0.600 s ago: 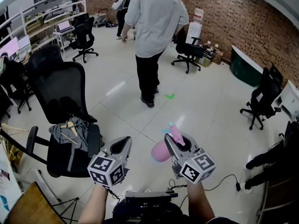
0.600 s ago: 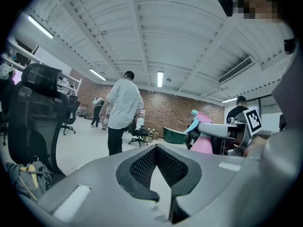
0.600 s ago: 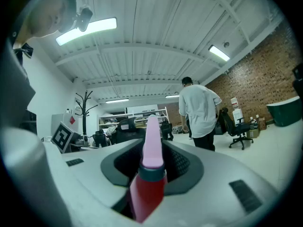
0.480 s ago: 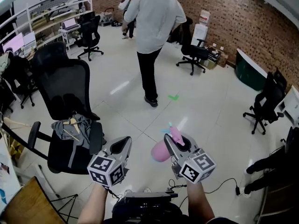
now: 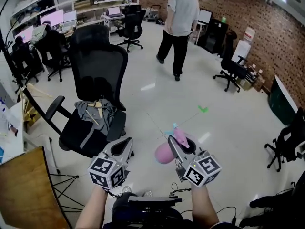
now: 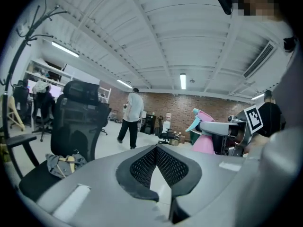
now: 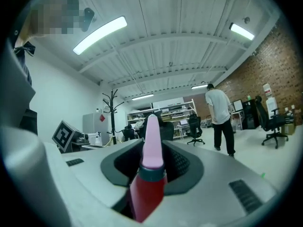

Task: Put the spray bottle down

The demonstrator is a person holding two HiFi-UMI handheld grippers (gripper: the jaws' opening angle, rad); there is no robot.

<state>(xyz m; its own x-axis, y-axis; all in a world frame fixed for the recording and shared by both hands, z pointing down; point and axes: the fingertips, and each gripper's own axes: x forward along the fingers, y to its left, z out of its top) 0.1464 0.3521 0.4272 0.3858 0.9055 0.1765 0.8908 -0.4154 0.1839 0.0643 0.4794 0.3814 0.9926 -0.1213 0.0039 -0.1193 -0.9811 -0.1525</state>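
Note:
My right gripper (image 5: 179, 145) is shut on a pink spray bottle (image 5: 165, 154), held over the white floor with its rounded body to the left of the jaws and its light-blue nozzle pointing away. In the right gripper view the bottle's pink head and dark red collar (image 7: 151, 148) stand squeezed between the two pads. The left gripper view shows the same bottle (image 6: 204, 126) at the right. My left gripper (image 5: 123, 150) hovers beside it at the left, jaws shut with nothing between them; its pads (image 6: 142, 167) meet at the tips.
A black office chair (image 5: 95, 80) with a grey cloth and a wooden hanger on its seat stands just ahead at the left. A wooden tabletop corner (image 5: 26, 190) is at the bottom left. A person (image 5: 181, 18) walks at the back. Desks, chairs and cables ring the floor.
The head view has swung: the black chair now sits higher and more central, and the person is farther off. Both grippers and the bottle keep their places in the view.

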